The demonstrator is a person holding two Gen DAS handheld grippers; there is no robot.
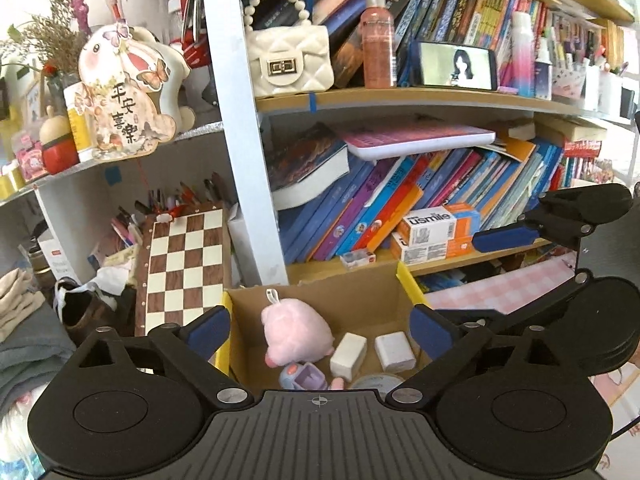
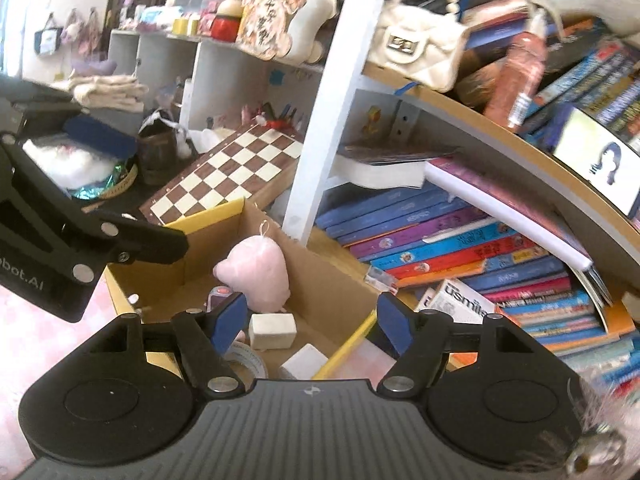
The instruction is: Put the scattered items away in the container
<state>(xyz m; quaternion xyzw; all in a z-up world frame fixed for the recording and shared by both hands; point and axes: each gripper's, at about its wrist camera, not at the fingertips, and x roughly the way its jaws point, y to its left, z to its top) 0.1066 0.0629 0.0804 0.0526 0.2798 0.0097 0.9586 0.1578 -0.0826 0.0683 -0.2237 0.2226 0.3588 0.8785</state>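
Hovering: both tongs wide | fur tuft (image 2: 608,412) only right view | box (image 1: 312,292)

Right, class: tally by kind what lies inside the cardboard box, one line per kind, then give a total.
Pink plush: 1
White blocks: 2
Tape roll: 1
Small lilac case: 1
Total: 5 in the box; anything hidden behind the left hand-held gripper is not counted.
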